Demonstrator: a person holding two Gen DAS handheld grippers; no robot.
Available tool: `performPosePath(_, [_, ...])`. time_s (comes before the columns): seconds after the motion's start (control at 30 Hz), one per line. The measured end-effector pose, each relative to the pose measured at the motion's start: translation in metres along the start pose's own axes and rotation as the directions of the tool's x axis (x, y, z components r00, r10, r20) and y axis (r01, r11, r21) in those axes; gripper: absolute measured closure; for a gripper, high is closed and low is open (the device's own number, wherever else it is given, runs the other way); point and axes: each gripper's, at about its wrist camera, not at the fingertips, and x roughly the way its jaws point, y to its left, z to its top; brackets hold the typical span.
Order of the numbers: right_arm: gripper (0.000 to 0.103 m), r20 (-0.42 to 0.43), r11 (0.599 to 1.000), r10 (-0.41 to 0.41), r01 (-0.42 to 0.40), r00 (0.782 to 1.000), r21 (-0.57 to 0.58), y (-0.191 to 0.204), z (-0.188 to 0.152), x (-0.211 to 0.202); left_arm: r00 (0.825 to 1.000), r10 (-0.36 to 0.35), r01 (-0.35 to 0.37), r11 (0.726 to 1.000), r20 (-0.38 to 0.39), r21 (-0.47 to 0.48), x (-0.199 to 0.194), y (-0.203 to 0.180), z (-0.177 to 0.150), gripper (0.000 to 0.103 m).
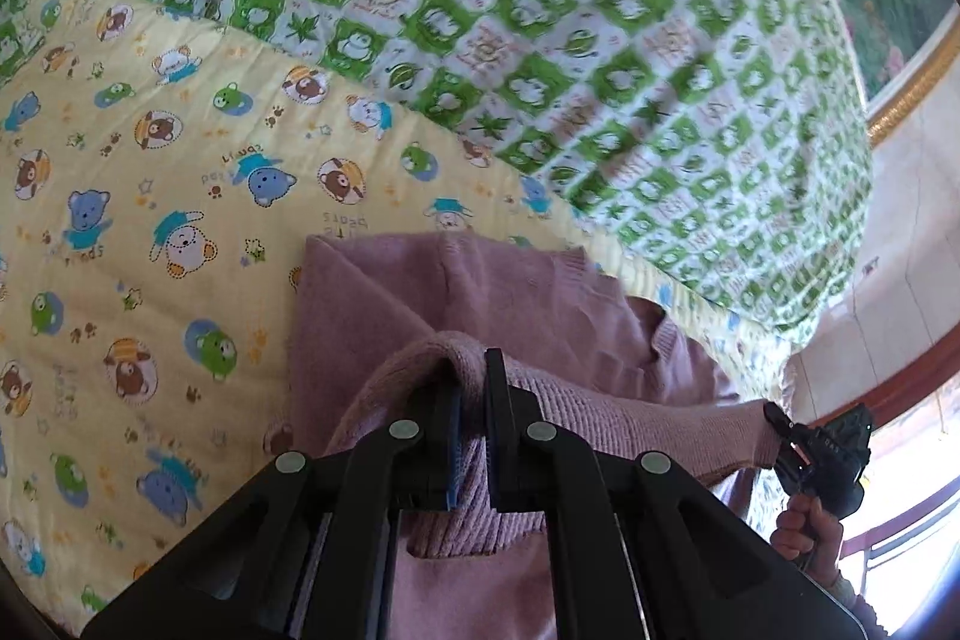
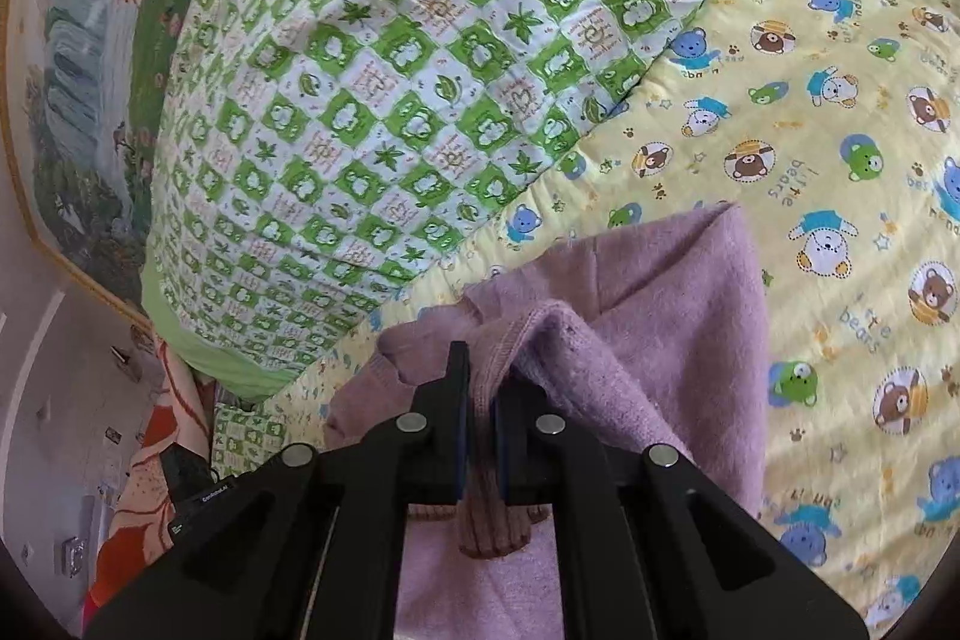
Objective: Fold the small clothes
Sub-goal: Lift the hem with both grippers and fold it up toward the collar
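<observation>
A small pink knit sweater (image 1: 480, 292) lies on a yellow bear-print quilt (image 1: 150, 172). My left gripper (image 1: 471, 376) is shut on a ribbed edge of the sweater and holds it lifted above the rest of the garment. My right gripper (image 2: 480, 370) is shut on another ribbed edge of the same sweater (image 2: 672, 292). The right gripper also shows in the left wrist view (image 1: 786, 436) at the far right, pinching the stretched hem. The sweater's lower part hangs under both grippers.
A green and white checked quilt (image 1: 600, 40) is piled behind the sweater, also in the right wrist view (image 2: 390, 100). The yellow quilt (image 2: 840, 160) spreads to the right there. A painted wall picture (image 2: 90, 70) and a floor area (image 2: 60, 430) lie beyond the bed.
</observation>
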Motion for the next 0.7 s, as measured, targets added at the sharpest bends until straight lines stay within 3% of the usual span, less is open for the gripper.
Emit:
performPosePath(0.37, [0.093,-0.039,0.990,-0.126,0.129,0.991,0.055,-0.043,0.007,0.048,0.995,0.074,-0.076,0.997,-0.062,-0.034,0.056,0.017,0.007,0.097])
performPosePath(0.4, [0.092,-0.041,0.989,-0.134,0.137,0.990,0.057,-0.043,0.007,0.049,0.995,0.077,-0.079,0.996,-0.066,-0.037,0.055,0.017,0.007,0.095])
performPosePath(0.47, [0.090,-0.041,0.988,-0.142,0.145,0.989,0.061,-0.042,0.009,0.048,0.996,0.049,-0.053,0.998,-0.074,-0.041,0.050,0.014,0.007,0.081])
performPosePath(0.57, [0.073,-0.021,0.988,-0.143,0.144,0.989,0.058,-0.034,0.010,0.039,0.998,0.036,-0.037,0.999,-0.047,-0.021,0.031,0.006,0.002,0.059])
performPosePath(0.63, [0.047,0.030,0.987,-0.152,0.150,0.988,0.057,-0.027,0.010,0.025,0.999,0.035,-0.035,0.999,-0.030,0.014,0.017,-0.002,-0.004,0.056])
performPosePath(0.7, [0.044,0.071,0.989,-0.141,0.138,0.987,0.051,-0.021,0.010,0.009,1.000,0.009,-0.008,0.999,-0.023,0.048,0.002,-0.011,-0.012,0.057])
